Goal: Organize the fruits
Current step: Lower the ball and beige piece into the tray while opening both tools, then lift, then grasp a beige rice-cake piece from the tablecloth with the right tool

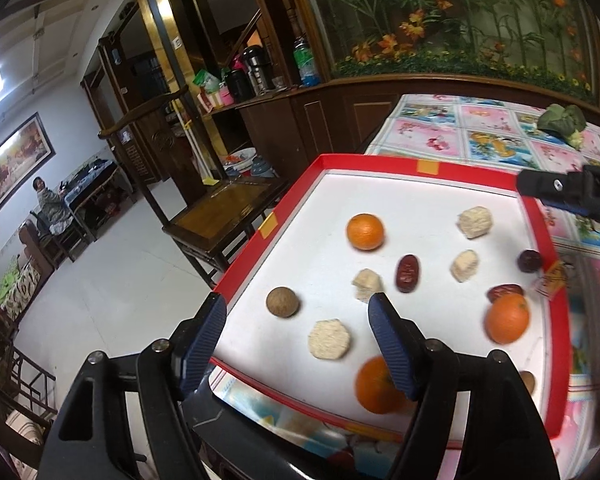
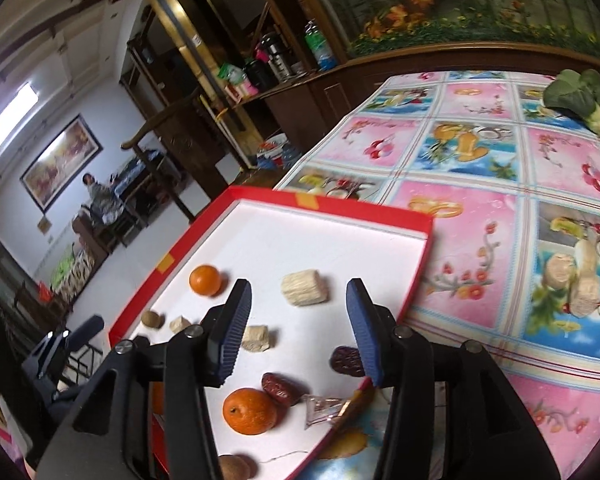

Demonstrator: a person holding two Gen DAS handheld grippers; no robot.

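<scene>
Underneath, a floral tablecloth carries the red tray.

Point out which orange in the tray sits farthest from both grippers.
The orange toward the red tray's far left corner, standing alone. The other two oranges lie near the front edge.
</scene>
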